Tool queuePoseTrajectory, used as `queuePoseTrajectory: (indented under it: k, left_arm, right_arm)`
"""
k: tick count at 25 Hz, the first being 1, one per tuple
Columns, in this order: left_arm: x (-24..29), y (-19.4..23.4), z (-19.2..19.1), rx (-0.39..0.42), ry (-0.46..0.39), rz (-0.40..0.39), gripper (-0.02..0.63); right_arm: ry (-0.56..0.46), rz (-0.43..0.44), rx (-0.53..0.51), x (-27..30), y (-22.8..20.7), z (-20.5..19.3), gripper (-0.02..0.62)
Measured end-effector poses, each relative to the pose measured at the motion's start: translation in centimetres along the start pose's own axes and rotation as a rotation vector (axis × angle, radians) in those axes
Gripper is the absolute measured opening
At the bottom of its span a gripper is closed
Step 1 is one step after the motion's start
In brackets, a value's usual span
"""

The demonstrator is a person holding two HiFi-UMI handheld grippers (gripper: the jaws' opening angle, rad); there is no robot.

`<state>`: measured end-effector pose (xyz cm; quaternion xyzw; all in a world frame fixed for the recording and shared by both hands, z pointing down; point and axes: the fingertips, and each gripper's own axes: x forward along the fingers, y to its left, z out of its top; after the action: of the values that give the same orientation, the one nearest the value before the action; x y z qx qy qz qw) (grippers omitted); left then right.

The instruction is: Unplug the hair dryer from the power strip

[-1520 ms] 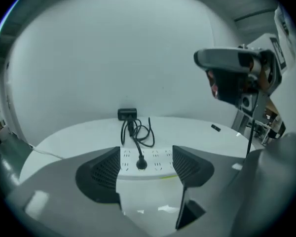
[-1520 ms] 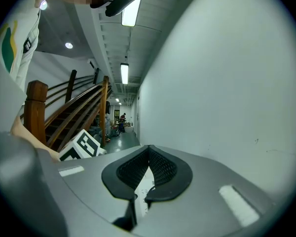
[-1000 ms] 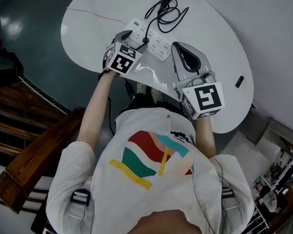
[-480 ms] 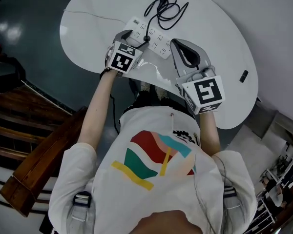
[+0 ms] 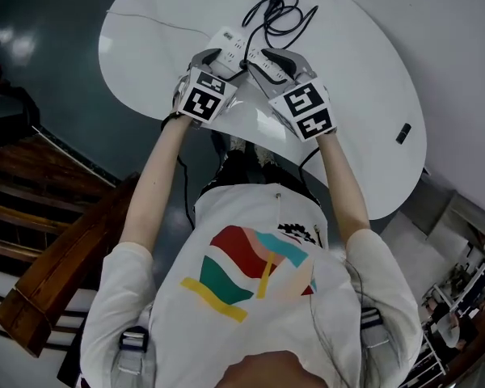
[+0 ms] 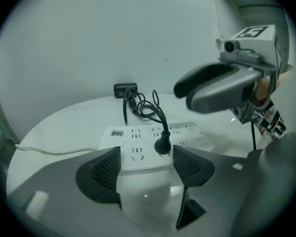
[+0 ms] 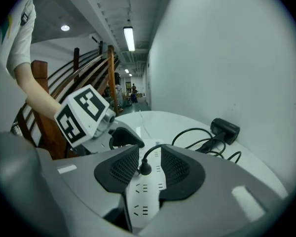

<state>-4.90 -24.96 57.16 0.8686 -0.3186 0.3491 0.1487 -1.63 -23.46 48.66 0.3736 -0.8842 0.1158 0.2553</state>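
Hair dryer (image 7: 225, 128), one black unit, is lying at the far edge of the rounded white tabletop (image 5: 364, 79) beside the wall. Its single looped black cord (image 6: 163, 121) is running to one black plug (image 7: 144, 169), which is sitting in the one white power strip (image 6: 138, 149). Of the two tongs, the right tongs (image 7: 149, 157), having just been opening, are standing released around the plug. The left tongs (image 6: 147, 156) are spreading wide at the strip's near edge, clasping nothing. Bare tabletop is lying open to the right, where one small black object (image 5: 402, 133) is resting near the rim.
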Motion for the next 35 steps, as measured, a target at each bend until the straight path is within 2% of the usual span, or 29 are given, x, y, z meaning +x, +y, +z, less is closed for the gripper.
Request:
queuePoseTrajectory:
  k: [3,5,9,13,16,19,23,26,31,35]
  left_arm:
    - [0.0,-0.2,-0.1,-0.005,0.007,-0.002,0.322]
    - [0.1,-0.2,0.1,-0.007,0.003,-0.003,0.322]
    - [0.2,-0.1,-0.1,-0.008,0.005,-0.008,0.322]
    - [0.0,-0.2,-0.1,-0.005,-0.002,-0.008,0.322]
    - [0.1,-0.2,0.0,0.007,-0.011,-0.016,0.322]
    - [-0.1,-0.2,0.0,0.035,-0.019,-0.045,0.324]
    - [-0.4,-0.1,-0.1,0.072,-0.009,-0.078,0.324]
    - [-0.4,-0.2,-0.4,0.079,-0.007,-0.086,0.324]
    - [-0.3,-0.1,-0.1,0.084,-0.004,-0.078,0.324]
    - [-0.2,-0.3,-0.2,0.075,0.006,-0.082,0.322]
  right_arm:
    - [0.068,0.067,0.000,2.5,1.0,-2.2,0.150]
    - [0.088,0.082,-0.005,3.5,1.1,-2.7,0.150]
    - [0.094,0.081,0.004,4.7,0.7,-3.1,0.123]
    - [0.085,0.135,0.016,4.9,0.7,-3.3,0.123]
    - [0.099,0.190,-0.040,4.9,1.3,-3.3,0.080]
    - [0.137,0.227,-0.108,5.1,1.5,-3.5,0.092]
    - [0.174,0.261,-0.107,5.3,1.2,-3.9,0.141]
    - [0.189,0.285,-0.113,5.3,1.6,-4.1,0.109]
    - [0.185,0.255,-0.165,5.3,1.9,-4.1,0.084]
    - [0.085,0.193,-0.169,4.9,1.8,-3.8,0.071]
